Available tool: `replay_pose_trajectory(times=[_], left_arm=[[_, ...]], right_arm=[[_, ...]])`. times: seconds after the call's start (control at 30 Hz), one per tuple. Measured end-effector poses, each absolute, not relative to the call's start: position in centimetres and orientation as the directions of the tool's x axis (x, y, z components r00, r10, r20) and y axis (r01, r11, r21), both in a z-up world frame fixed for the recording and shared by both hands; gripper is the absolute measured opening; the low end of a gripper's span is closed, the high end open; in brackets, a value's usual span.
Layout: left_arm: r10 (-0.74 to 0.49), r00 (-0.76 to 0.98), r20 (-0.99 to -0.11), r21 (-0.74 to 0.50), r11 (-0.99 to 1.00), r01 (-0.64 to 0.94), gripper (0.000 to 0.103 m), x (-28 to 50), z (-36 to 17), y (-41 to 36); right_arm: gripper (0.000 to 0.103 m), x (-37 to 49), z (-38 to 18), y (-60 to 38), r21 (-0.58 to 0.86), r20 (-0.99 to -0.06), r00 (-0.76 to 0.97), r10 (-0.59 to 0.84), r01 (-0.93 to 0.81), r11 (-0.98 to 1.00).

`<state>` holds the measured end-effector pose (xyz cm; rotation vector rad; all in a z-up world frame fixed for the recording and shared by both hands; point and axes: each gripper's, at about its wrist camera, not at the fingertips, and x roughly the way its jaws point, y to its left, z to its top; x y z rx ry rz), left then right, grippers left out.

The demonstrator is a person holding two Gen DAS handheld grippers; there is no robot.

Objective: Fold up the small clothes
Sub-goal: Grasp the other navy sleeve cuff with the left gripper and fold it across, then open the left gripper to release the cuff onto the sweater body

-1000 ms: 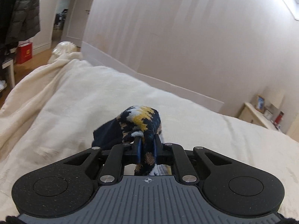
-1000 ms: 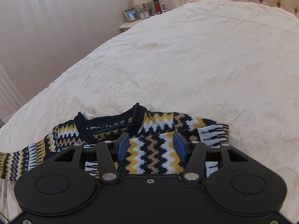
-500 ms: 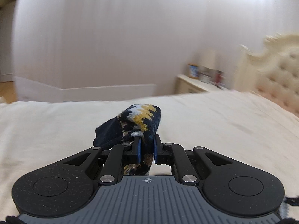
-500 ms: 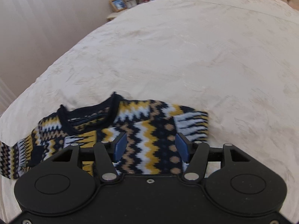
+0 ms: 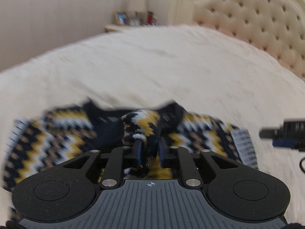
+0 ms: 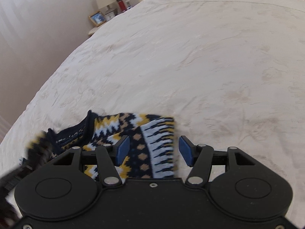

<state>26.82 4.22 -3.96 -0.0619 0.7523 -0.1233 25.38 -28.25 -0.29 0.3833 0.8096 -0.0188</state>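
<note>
While the left gripper (image 5: 149, 148) jaws are opening, a bunched sleeve (image 5: 141, 126) sits between them, over the sweater (image 6: 137, 145) on the bed (image 6: 190, 57). Right gripper (image 6: 154, 150) jaws apart, empty, above the folded right sleeve edge.

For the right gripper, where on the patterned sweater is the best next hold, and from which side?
Probably the striped cuff end of the folded-in sleeve, which lies flat along the sweater's outer edge, between the open right gripper's pads. Come from the bare bedspread side, sliding one finger under that edge: it is free there, while the left gripper is releasing the other sleeve.
</note>
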Motion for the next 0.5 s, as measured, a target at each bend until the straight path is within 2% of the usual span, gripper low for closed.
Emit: replay_pose_trajectory(times=[0.13, 0.17, 0.2, 0.37, 0.43, 0.47, 0.5], left_arm=[[-0.265, 0.653, -0.710, -0.189, 0.964, 0.186, 0.055, 26.8, -5.9, 3.1], [-0.303, 0.634, -0.711, -0.208, 0.952, 0.223, 0.075, 26.7, -6.0, 2.9], [-0.343, 0.621, -0.705, -0.229, 0.938, 0.259, 0.085, 26.5, -6.2, 2.9], [-0.440, 0.622, -0.648, -0.267, 0.896, 0.355, 0.087, 25.8, -5.8, 2.6], [-0.499, 0.594, -0.631, -0.289, 0.862, 0.417, 0.092, 25.8, -5.4, 1.7], [-0.528, 0.577, -0.623, -0.295, 0.842, 0.451, 0.099, 25.9, -5.4, 1.3], [-0.553, 0.562, -0.616, -0.299, 0.823, 0.483, 0.101, 25.6, -5.2, 0.9]], right_arm=[[0.063, 25.5, -0.3, -28.6, 0.325, -0.707, 0.697, 0.120, 0.169, 0.931], [0.063, 25.6, -0.3, -28.6, 0.324, -0.707, 0.697, 0.120, 0.168, 0.931], [0.063, 25.6, -0.3, -28.6, 0.324, -0.706, 0.698, 0.120, 0.167, 0.931], [0.063, 25.5, 0.2, -28.4, 0.298, -0.694, 0.713, 0.098, 0.160, 0.941], [0.063, 25.4, 0.4, -28.4, 0.289, -0.690, 0.718, 0.089, 0.160, 0.944], [0.063, 25.4, 0.4, -28.4, 0.287, -0.689, 0.719, 0.088, 0.159, 0.944], [0.063, 25.4, 0.4, -28.5, 0.287, -0.689, 0.719, 0.088, 0.160, 0.944]])
